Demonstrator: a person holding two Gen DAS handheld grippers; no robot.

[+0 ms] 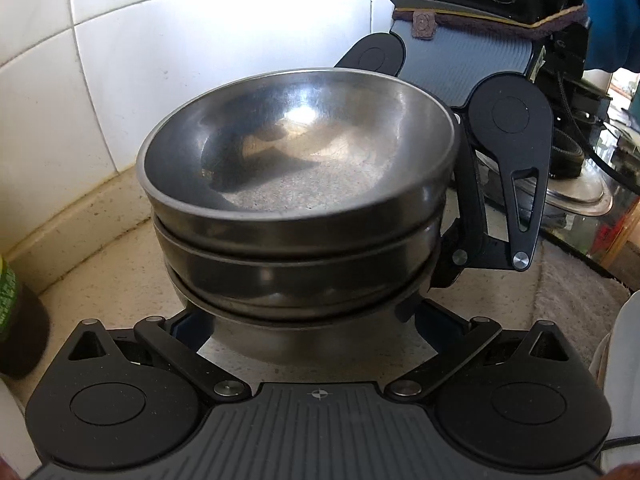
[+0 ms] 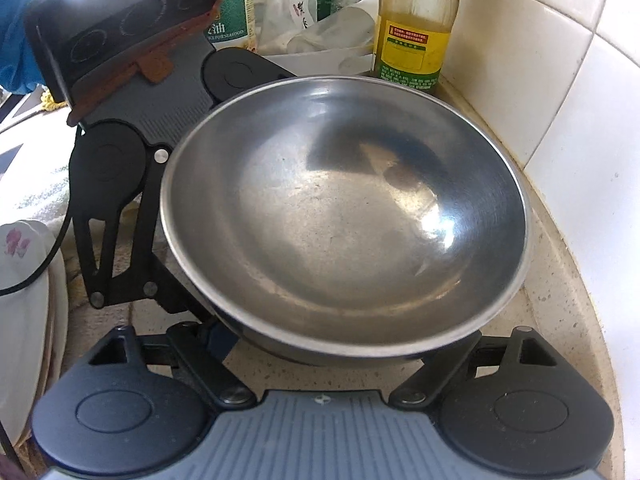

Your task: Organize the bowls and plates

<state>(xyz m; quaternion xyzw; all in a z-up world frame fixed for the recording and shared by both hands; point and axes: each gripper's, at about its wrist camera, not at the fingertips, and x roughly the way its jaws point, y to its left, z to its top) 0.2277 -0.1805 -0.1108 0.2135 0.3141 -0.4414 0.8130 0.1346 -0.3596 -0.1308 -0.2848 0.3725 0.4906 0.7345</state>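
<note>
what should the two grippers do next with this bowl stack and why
Probably close the left gripper and right gripper on the bottom bowl before any lift. The stack of steel bowls rests on the counter, and each gripper straddles its base from a different side, fingers tucked under the rims; whether the pads press yet cannot be seen.

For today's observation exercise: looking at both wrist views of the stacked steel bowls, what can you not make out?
- Left wrist view: the left gripper fingertips, hidden under the bowl stack.
- Right wrist view: how many bowls are stacked; the top bowl covers the rest.
- Right wrist view: the white plates, cut off by the left edge.
- Right wrist view: the oil bottle label, too small to read.
</note>
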